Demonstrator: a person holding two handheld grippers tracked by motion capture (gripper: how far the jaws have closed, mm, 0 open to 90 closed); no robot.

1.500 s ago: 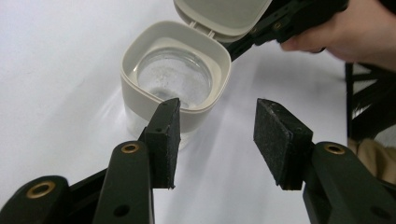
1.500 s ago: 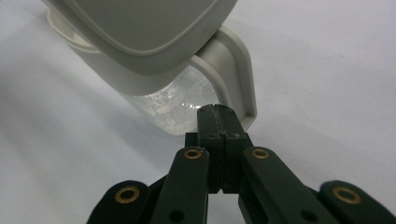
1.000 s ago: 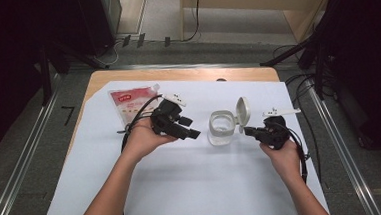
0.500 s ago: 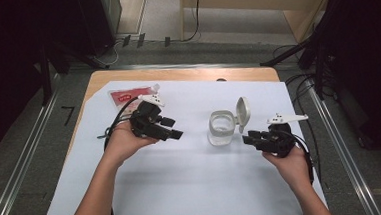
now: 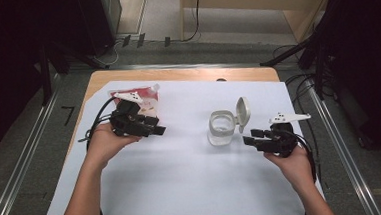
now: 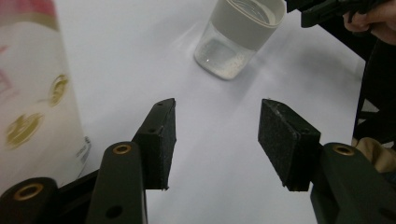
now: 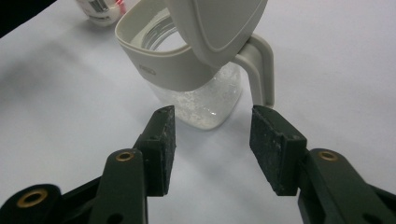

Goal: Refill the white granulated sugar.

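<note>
Looking along my right gripper (image 7: 212,144), the open-lidded jar (image 7: 187,79) sits just ahead, untouched; its jaws have just been opening, nothing between them.

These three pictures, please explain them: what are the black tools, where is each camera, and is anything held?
A person sits at a table covered by a white sheet and holds a black two-jaw tool in each hand. The high view looks down from above: left gripper, right gripper. The other two cameras ride on the grippers and look along their jaws. On the sheet stand a clear jar with a grey flip lid, open, and a red and white pouch. Both grippers are open and hold nothing; the right one's jaws have just been opening, the left one's closing a little.
</note>
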